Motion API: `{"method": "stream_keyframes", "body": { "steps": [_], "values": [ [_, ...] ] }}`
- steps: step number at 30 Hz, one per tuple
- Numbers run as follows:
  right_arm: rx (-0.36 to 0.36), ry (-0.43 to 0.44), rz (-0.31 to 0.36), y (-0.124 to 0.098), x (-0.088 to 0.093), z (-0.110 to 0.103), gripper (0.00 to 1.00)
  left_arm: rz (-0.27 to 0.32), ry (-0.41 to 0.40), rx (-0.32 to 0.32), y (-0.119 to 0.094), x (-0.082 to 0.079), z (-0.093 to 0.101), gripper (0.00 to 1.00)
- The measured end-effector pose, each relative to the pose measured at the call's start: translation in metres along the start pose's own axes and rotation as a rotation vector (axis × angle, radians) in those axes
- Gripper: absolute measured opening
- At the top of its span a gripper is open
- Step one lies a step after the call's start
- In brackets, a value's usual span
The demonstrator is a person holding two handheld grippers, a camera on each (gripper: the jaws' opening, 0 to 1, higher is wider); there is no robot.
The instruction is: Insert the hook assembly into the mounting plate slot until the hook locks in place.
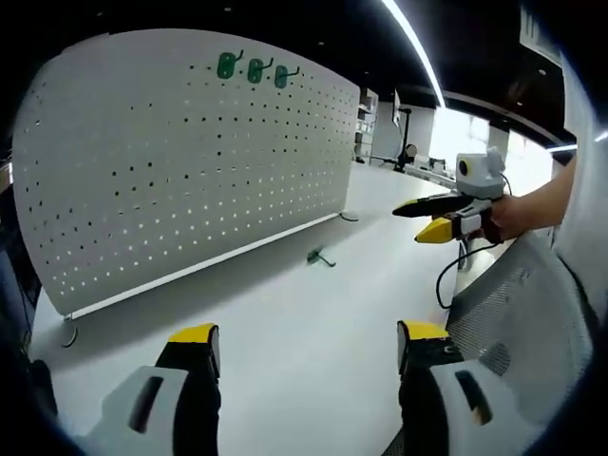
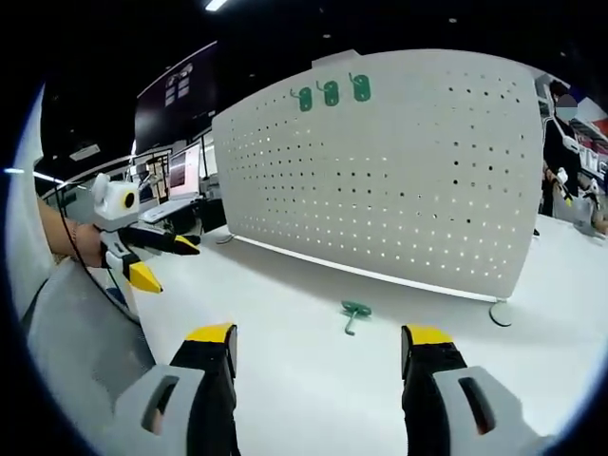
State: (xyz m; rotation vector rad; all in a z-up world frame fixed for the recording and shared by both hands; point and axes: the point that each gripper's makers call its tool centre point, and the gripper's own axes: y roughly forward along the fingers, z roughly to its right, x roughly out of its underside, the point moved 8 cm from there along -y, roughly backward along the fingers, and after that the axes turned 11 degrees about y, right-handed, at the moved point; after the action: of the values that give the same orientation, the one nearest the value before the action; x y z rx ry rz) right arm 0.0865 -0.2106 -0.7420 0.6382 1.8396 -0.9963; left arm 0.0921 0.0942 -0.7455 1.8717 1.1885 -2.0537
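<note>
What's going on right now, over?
Both grippers, left and right, open and empty. Green hook lies loose on white table before pegboard; three hooks already mounted. Nothing in between.

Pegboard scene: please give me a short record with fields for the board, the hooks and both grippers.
board: white pegboard standing upright on the white table
hooks on board: three green hooks in a row near the top edge
loose hook: one green hook lying on the table before the board
left gripper: open, empty
right gripper: open, empty
</note>
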Motion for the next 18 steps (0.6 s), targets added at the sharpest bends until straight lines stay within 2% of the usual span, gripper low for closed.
{"method": "stream_keyframes", "body": {
  "steps": [9, 18],
  "values": [
    [-0.003, -0.004, -0.002, 0.001, 0.000, -0.001, 0.68, 0.007, 0.032, 0.034, 0.014, -0.009, -0.008, 0.80],
    [-0.003, 0.001, 0.001, 0.001, 0.000, 0.000, 0.68, -0.018, 0.075, 0.071, 0.028, -0.013, -0.014, 0.80]
  ]
}}
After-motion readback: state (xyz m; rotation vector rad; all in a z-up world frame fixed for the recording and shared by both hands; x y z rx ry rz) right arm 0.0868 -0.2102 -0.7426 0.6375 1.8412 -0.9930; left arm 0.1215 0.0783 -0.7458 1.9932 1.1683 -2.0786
